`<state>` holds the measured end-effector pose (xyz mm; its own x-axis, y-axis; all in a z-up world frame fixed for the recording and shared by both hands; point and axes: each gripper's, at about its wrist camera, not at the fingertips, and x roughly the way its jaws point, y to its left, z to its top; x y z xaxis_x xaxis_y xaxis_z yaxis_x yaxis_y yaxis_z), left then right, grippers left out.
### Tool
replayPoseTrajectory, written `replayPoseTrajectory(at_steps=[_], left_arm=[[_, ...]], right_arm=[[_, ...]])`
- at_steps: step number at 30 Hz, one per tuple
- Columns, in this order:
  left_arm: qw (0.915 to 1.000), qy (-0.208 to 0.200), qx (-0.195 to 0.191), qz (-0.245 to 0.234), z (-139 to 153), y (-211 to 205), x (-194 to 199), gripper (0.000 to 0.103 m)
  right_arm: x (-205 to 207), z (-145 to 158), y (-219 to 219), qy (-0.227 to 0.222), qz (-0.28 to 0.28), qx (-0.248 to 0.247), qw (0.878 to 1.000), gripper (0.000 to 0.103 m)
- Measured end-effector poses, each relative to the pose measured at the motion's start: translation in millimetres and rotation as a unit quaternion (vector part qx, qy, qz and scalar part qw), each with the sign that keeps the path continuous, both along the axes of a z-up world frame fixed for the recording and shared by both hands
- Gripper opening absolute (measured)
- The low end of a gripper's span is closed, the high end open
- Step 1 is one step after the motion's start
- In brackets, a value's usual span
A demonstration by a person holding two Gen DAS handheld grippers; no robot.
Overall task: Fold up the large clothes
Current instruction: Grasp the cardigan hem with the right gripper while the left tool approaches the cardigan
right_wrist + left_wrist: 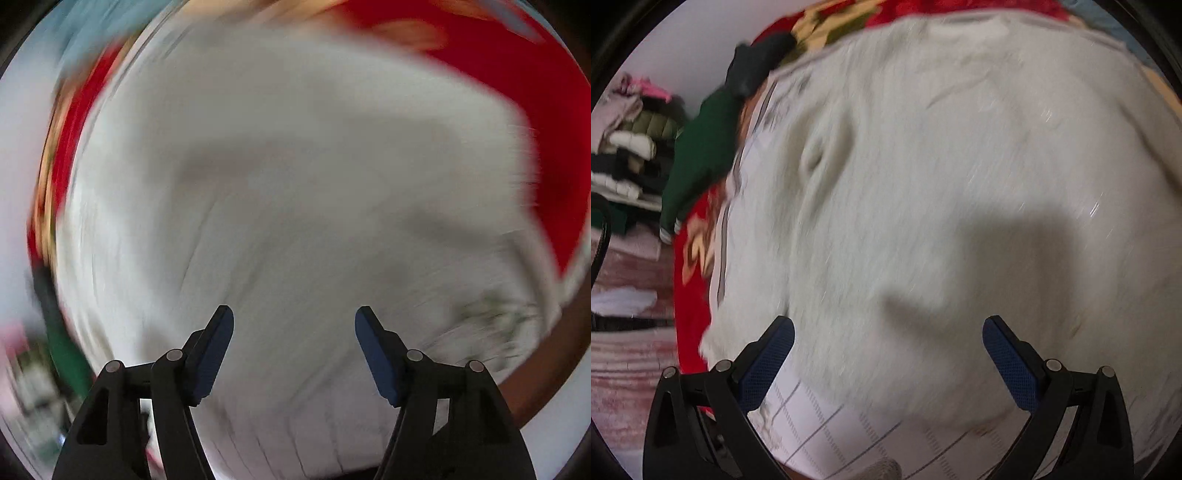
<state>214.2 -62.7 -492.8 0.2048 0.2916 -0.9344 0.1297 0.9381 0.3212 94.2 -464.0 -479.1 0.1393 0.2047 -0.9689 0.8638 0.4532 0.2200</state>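
Note:
A large white fuzzy garment (923,177) lies spread over a red flowered blanket (689,291). It fills most of the left wrist view. My left gripper (888,328) is open and empty just above the garment's near part. In the right wrist view the same white garment (295,184) is blurred by motion. My right gripper (294,319) is open and empty above it. A white cloth with thin grid lines (842,432) shows under the garment's near edge.
A dark green garment (701,155) and a black one (757,62) lie at the blanket's left edge. Stacks of folded clothes (628,147) stand at the far left. The red blanket (535,110) shows at the upper right of the right wrist view.

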Motion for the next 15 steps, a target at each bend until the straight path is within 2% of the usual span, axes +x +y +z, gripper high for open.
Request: replayPoseTrajectory(at_steps=[1, 3, 5, 7, 9, 10, 13, 15], left_arm=[[1.0000, -0.002, -0.006, -0.004, 1.4, -9.2, 3.7, 0.103], [0.9998, -0.007, -0.013, -0.017, -1.8, -37.1, 14.9, 0.103], [0.9994, -0.009, -0.014, -0.031, -9.7, -62.9, 21.4, 0.103], [0.9989, -0.008, -0.011, -0.044, -18.1, -81.7, 26.8, 0.103], [0.9984, -0.003, -0.007, -0.057, -24.8, -105.9, 31.7, 0.103], [0.9980, -0.002, -0.008, -0.062, -26.0, -114.5, 33.5, 0.103], [0.9963, -0.005, -0.009, -0.086, -21.0, -137.4, 37.3, 0.103], [0.9953, -0.008, -0.012, -0.096, -14.3, -149.9, 41.9, 0.103]], right_arm=[[-20.4, -1.9, -31.9, 0.009, -0.061, -0.018, 0.998, 0.070], [-43.7, -12.9, -92.0, 0.019, -0.132, -0.029, 0.991, 0.070], [-60.2, -37.5, -127.2, 0.035, -0.171, -0.029, 0.984, 0.070], [-62.7, -65.1, -149.6, 0.023, -0.192, -0.001, 0.981, 0.069], [-51.4, -72.9, -156.6, 0.013, -0.175, 0.006, 0.985, 0.033], [-35.0, -68.5, -157.3, 0.016, -0.136, -0.009, 0.991, 0.014], [0.3, -35.5, -160.8, -0.008, -0.060, -0.064, 0.996, 0.011], [21.2, -5.7, -166.6, -0.037, -0.032, -0.103, 0.993, 0.010]])
